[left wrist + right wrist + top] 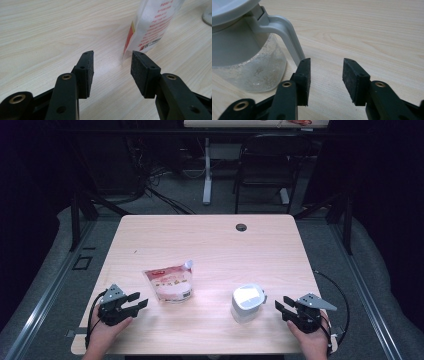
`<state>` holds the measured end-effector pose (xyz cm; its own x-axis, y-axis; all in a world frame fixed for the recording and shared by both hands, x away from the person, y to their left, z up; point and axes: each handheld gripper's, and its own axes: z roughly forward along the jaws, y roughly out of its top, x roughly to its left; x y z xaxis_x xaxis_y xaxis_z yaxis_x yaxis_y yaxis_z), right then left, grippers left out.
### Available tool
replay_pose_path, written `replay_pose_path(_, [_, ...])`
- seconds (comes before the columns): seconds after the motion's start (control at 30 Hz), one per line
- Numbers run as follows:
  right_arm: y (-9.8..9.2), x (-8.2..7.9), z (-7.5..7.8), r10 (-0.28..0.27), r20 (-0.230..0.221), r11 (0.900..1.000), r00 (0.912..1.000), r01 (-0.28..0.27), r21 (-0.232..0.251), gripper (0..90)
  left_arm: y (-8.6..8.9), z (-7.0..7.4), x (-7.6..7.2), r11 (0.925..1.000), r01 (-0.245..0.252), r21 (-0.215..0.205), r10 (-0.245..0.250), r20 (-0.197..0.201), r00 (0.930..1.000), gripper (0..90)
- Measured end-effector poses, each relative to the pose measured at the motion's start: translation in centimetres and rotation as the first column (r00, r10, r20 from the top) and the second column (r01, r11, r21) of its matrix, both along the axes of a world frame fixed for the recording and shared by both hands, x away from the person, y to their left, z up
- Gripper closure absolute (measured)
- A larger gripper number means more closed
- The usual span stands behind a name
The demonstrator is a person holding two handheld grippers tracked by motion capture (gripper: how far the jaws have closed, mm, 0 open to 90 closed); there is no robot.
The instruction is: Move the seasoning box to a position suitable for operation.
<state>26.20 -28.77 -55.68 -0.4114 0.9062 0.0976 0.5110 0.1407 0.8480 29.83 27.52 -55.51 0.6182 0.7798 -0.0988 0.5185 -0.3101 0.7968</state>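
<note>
High view: light wood-grain table with rounded corners and a small dark round grommet near the far edge. A soft white pouch with red print and a corner spout lay left of centre; a squat jug with grey-white lid sat right of centre, the two apart from each other. The left gripper, black with a grey three-cornered plate, was held in a hand near the front-left edge, jaws spread, empty, pointing at the pouch. The right gripper, same build, was held by the other hand at front right, jaws spread, empty, pointing at the jug, just short of it. A black folding chair and a white desk leg stood on the grey floor beyond. Left gripper view: the left gripper had matte black rubbery pads and brass-coloured pivot rivets, jaws apart with nothing between; the glossy pouch stood just past the right pad, red lettering too small to read, small code block low on it. Right gripper view: the right gripper was spread, empty; the jug at left had a clear body speckled with residue, an opaque grey lid and a curved grey handle whose lower end ran down just behind the left pad, contact unclear.
</note>
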Motion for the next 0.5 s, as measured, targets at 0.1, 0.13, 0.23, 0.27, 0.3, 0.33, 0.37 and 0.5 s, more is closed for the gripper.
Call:
replay_pose_path(0.1, [0.1, 0.0, 0.0, 0.005, 0.000, 1.000, 1.0000, -0.005, -0.001, 62.0, 0.0, 0.0, 0.0, 1.0000, 0.005, 0.008, -0.005, 0.001, 1.0000, 53.5])
replay_pose_path(0.13, [0.2, 0.0, 0.1, 0.019, 0.005, 1.000, 0.9998, -0.019, -0.001, 62.0, 0.0, 0.0, 0.0, 0.9999, 0.010, 0.013, -0.010, -0.005, 0.9999, 53.5])
replay_pose_path(0.23, [0.5, 0.0, 0.0, 0.032, 0.012, 0.999, 0.9994, -0.032, -0.009, 61.6, -0.1, 0.0, 0.1, 0.9999, 0.008, 0.008, -0.008, -0.003, 1.0000, 53.5])
replay_pose_path(0.27, [0.6, 0.1, 0.0, 0.035, 0.012, 0.999, 0.9993, -0.035, -0.013, 61.5, -0.1, -0.1, 0.0, 1.0000, 0.006, 0.005, -0.006, -0.002, 1.0000, 53.5])
replay_pose_path(0.3, [0.6, 0.1, 0.0, 0.038, 0.015, 0.999, 0.9992, -0.038, -0.013, 61.0, -0.2, -0.1, 0.0, 0.9999, 0.006, 0.010, -0.006, 0.000, 1.0000, 53.5])
replay_pose_path(0.33, [0.7, 0.2, 0.0, 0.041, 0.018, 0.999, 0.9990, -0.041, -0.010, 60.8, -0.2, -0.1, 0.0, 0.9999, 0.006, 0.010, -0.006, 0.000, 1.0000, 53.5])
replay_pose_path(0.37, [0.7, 0.2, 0.1, 0.044, 0.020, 0.999, 0.9988, -0.044, -0.012, 60.6, -0.1, -0.1, 0.0, 0.9998, 0.010, 0.017, -0.010, -0.003, 0.9999, 53.5])
replay_pose_path(0.5, [1.4, 0.4, 0.2, 0.062, 0.034, 0.998, 0.9975, -0.062, 0.002, 60.6, 0.0, -0.1, -0.1, 1.0000, 0.000, 0.010, 0.000, 0.001, 1.0000, 53.5])
